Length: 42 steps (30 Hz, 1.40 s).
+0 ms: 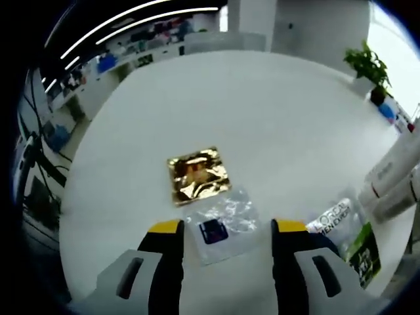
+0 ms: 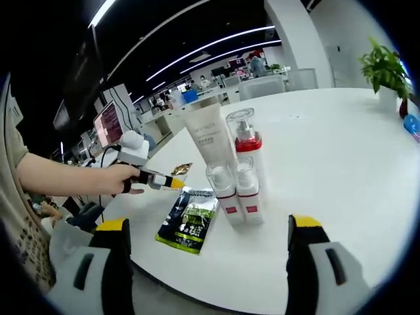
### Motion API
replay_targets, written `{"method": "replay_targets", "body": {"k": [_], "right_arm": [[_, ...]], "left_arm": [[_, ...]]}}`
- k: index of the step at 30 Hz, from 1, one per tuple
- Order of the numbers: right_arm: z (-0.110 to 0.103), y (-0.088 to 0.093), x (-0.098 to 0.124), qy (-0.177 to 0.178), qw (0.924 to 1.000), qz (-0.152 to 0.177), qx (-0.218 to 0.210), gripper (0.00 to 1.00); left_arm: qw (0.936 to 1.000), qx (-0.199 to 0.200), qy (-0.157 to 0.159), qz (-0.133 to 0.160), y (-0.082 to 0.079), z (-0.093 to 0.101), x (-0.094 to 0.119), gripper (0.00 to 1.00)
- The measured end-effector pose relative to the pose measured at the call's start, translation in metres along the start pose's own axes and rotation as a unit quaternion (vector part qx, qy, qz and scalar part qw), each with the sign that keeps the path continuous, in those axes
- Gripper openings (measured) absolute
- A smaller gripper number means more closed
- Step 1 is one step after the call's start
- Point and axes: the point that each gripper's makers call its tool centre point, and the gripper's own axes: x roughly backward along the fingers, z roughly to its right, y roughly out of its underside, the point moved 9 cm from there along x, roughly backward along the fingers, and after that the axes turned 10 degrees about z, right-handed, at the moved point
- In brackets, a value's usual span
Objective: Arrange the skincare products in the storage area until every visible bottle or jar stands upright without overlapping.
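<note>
In the right gripper view, a tall white tube [image 2: 209, 138] stands on its cap at mid-table. Beside it is a clear-capped bottle with a red band [image 2: 244, 143]. Two small clear-capped bottles [image 2: 221, 191] [image 2: 248, 190] stand upright in front, close together. A black-green sachet [image 2: 189, 226] lies flat to their left. My right gripper [image 2: 209, 224] is open, short of them. A hand holds my left gripper [image 2: 172, 182] near a gold sachet [image 2: 182, 169]. In the left gripper view, my left gripper [image 1: 226, 228] is open over a clear packet [image 1: 220, 223], with the gold sachet [image 1: 197, 176] beyond. The white tube [image 1: 394, 164] stands at the right.
The round white table [image 1: 262, 111] has bare room at its far side. A potted plant [image 2: 384, 65] and a blue item [image 2: 412, 125] sit at the far right edge. The L'Oreal sachet [image 1: 341, 230] lies right of my left jaws. Desks, monitors and cables surround the table.
</note>
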Motion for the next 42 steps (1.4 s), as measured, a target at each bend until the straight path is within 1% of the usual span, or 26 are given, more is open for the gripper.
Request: {"method": "replay_targets", "body": {"k": [2,3,5,6,16,23,28,32,36,42], "right_arm": [[0.000,0.000,0.000,0.000,1.0000,-0.001,0.000,0.99],[0.000,0.000,0.000,0.000,1.0000,-0.001,0.000,0.97],[0.000,0.000,0.000,-0.001,1.0000,-0.002,-0.002,0.97],[0.000,0.000,0.000,-0.001,1.0000,-0.001,-0.001,0.97],[0.000,0.000,0.001,0.000,1.0000,0.002,0.000,0.98],[0.000,-0.001,0.001,0.001,1.0000,0.004,0.002,0.99],[0.000,-0.001,0.000,0.002,1.0000,0.006,0.002,1.00],[0.000,-0.001,0.000,0.000,1.0000,0.007,0.003,1.00],[0.000,-0.001,0.001,-0.002,1.0000,0.008,0.004,1.00],[-0.001,-0.002,0.001,-0.004,0.9999,0.014,0.003,1.00]], "left_arm": [[1.0000,-0.001,0.000,0.000,0.000,0.000,0.000,0.49],[1.0000,-0.002,0.000,0.001,-0.001,0.000,0.000,0.47],[0.9999,-0.007,0.006,0.005,-0.001,0.002,0.000,0.39],[0.9999,-0.008,0.007,0.005,-0.002,0.003,0.000,0.38],[1.0000,-0.005,0.004,0.001,-0.003,0.001,-0.001,0.37],[1.0000,-0.002,-0.003,-0.005,-0.001,0.001,0.002,0.37],[0.9998,0.010,-0.010,-0.013,0.001,-0.001,0.009,0.37],[0.9995,0.024,-0.014,-0.013,0.001,-0.001,0.017,0.37],[0.9995,0.024,-0.016,-0.013,0.003,0.001,0.023,0.37],[0.9993,0.030,-0.017,-0.016,0.008,0.006,0.034,0.37]]}}
